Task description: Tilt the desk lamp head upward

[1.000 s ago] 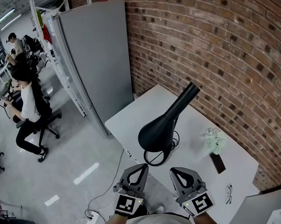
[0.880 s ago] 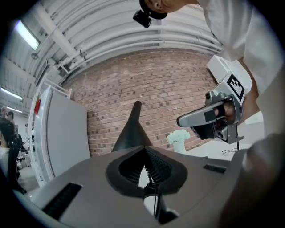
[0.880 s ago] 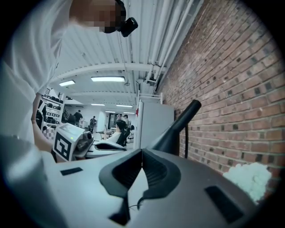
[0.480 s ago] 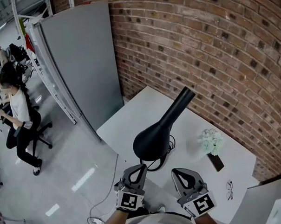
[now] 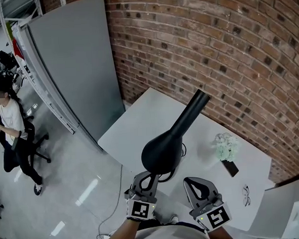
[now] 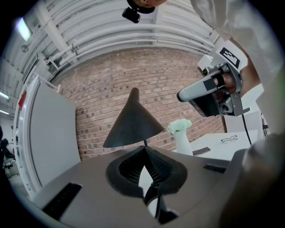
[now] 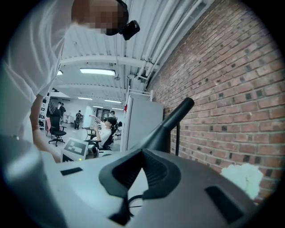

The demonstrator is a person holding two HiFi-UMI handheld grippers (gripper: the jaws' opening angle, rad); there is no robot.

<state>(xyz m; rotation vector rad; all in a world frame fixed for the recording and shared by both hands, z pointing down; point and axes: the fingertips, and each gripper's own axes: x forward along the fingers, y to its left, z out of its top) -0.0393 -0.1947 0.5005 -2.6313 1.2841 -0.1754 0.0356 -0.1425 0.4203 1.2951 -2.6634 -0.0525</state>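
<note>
A black desk lamp stands on the white table (image 5: 139, 119). Its cone-shaped head (image 5: 162, 148) faces down, and the narrow end (image 5: 195, 102) points up toward the brick wall. My left gripper (image 5: 152, 175) is shut on nothing, its tips just below the near rim of the head. In the left gripper view the lamp head (image 6: 132, 121) rises right behind the left gripper (image 6: 143, 148). My right gripper (image 5: 188, 180) is also shut and empty, a little right of the lamp; the lamp head (image 7: 171, 116) shows beyond the right gripper (image 7: 142, 152) in its own view.
A white vase of flowers (image 5: 225, 147), a dark phone (image 5: 230, 168) and glasses (image 5: 247, 195) lie on the table's right part. A grey partition (image 5: 73, 70) stands left, the brick wall (image 5: 225, 49) behind. A person (image 5: 8, 120) sits far left.
The camera has moved nearer the table. My left gripper has risen up to the lamp head's near rim; the right one has hardly moved. The lamp itself has not moved.
</note>
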